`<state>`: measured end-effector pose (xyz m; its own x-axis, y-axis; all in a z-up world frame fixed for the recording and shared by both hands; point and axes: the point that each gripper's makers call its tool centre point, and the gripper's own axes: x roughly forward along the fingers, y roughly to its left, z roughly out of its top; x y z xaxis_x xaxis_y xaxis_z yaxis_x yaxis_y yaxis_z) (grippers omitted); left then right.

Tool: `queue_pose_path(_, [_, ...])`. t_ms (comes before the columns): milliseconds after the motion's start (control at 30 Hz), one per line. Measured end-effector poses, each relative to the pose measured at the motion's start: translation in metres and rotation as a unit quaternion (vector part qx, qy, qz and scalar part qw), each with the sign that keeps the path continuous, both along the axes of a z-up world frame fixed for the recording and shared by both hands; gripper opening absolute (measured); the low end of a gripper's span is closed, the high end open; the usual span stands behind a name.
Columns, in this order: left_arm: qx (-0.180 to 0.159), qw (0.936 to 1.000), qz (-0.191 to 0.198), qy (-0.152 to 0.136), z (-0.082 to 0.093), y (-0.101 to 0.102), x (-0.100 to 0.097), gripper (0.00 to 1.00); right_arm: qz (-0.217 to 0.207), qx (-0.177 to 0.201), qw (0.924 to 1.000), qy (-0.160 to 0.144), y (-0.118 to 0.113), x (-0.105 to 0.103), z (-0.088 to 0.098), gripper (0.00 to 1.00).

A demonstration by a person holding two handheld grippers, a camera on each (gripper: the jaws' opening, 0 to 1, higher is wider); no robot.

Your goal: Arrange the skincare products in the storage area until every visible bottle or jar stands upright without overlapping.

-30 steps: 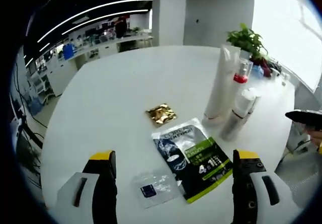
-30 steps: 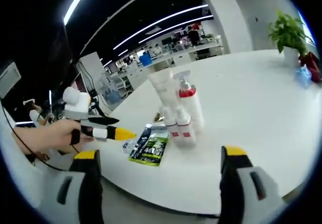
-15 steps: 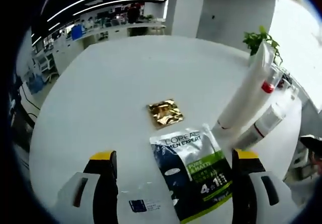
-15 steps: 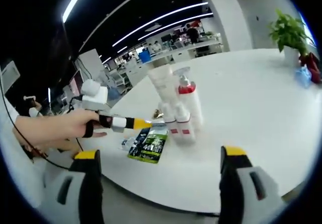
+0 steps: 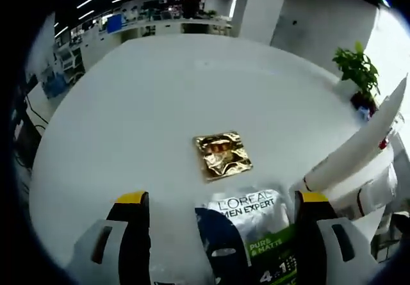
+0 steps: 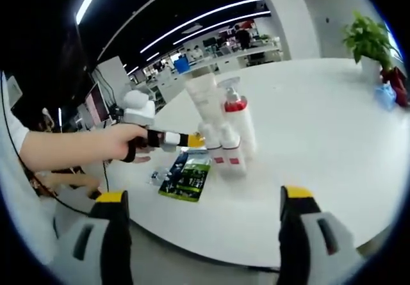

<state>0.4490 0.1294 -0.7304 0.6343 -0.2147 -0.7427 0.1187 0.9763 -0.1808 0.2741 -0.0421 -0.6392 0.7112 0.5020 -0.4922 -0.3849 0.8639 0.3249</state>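
Left gripper (image 5: 218, 202) jaws wide apart, nothing between them; it hangs low over the white surface (image 5: 141, 105), above the upper edge of the L'Oreal Men Expert sachet (image 5: 246, 234), which lies flat; a gold foil sachet (image 5: 222, 155) lies just beyond it, apart from it. In the right gripper view a bare forearm reaches in from the left, the hand (image 6: 125, 141) wrapped round the left gripper's handle, its yellow tip level and pointing at the bottles. Right gripper (image 6: 198, 202) also wide open and empty, held off the near edge of the surface. White tube (image 6: 205, 102) upright; pump bottle with red collar (image 6: 238, 122) upright just beside it; two small white bottles (image 6: 225, 157) in front, touching. Potted plant (image 6: 366, 41) well apart at the far side.
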Motion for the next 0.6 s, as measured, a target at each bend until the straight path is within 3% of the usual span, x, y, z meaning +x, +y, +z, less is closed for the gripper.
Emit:
queue_pose_path(300, [0.021,0.9997,-0.001,-0.012,-0.006,-0.007,0.029,0.90,-0.005,-0.006,0.9999,0.012,-0.002,0.000,-0.005,0.97])
queue_pose_path(600, [0.051,0.9985,0.003,-0.016,-0.008,-0.015,0.045,0.80,-0.004,-0.013,0.9997,0.021,-0.003,-0.001,-0.009,0.96])
